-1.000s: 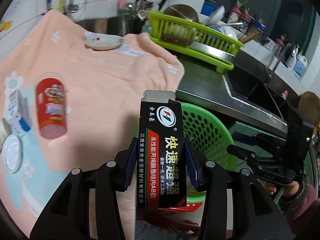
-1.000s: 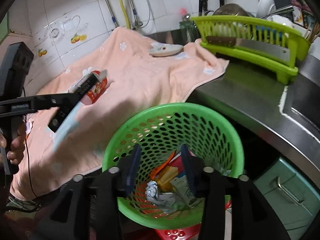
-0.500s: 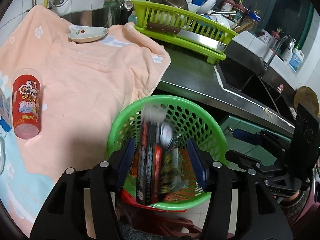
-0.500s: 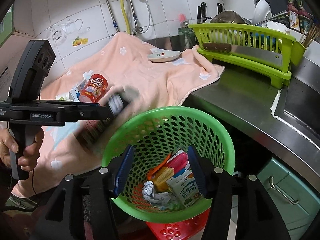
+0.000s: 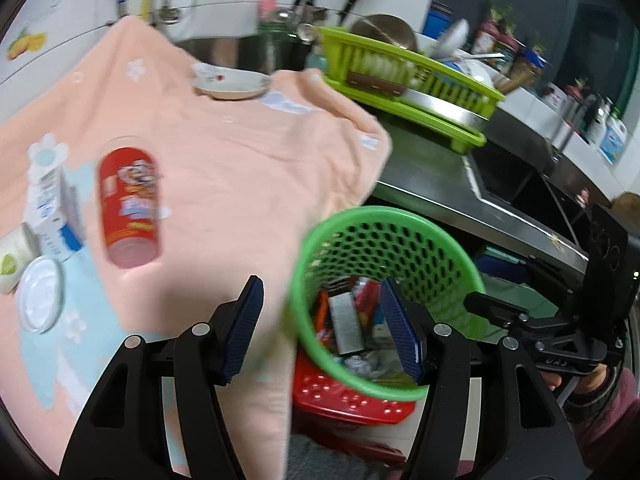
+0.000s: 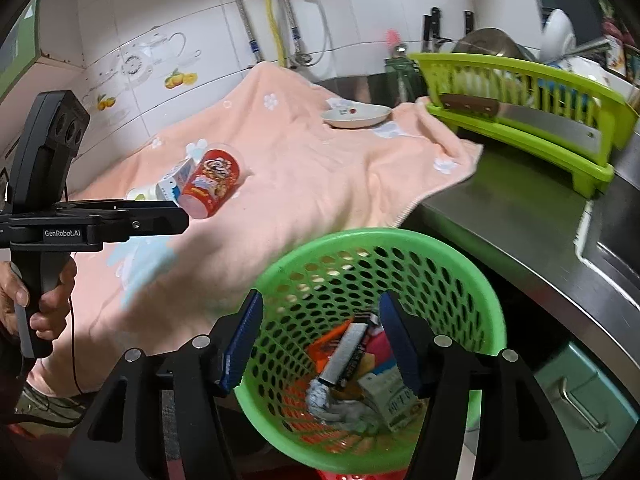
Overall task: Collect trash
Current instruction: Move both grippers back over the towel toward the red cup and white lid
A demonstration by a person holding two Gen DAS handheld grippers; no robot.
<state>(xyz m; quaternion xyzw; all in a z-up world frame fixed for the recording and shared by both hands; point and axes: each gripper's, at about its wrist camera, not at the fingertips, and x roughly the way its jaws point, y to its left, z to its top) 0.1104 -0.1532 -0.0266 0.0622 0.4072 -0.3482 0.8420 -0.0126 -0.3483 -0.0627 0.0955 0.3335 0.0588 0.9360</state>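
A green mesh basket (image 5: pixel 404 236) (image 6: pixel 452 256) stands below the counter edge on a red stool (image 5: pixel 352 400). The black glue box (image 5: pixel 346 322) (image 6: pixel 344 354) lies inside it with other trash. My left gripper (image 5: pixel 322 328) is open and empty over the basket's left rim. My right gripper (image 6: pixel 320 344) is open and empty above the basket. On the peach towel (image 5: pixel 240 152) lie a red cup (image 5: pixel 130 206) (image 6: pixel 212 184), a milk carton (image 5: pixel 52 204) and a small white cup (image 5: pixel 12 256) with a lid (image 5: pixel 40 300).
A white dish (image 5: pixel 230 84) sits at the towel's far edge. A green dish rack (image 5: pixel 408 76) (image 6: pixel 520 104) with a cleaver stands on the steel counter (image 6: pixel 520 216), beside a sink (image 5: pixel 516 184). A teal cabinet (image 6: pixel 588 392) is at lower right.
My left gripper let go of the black glue box, which fell into the basket. The gripper then swung back left toward the towel.
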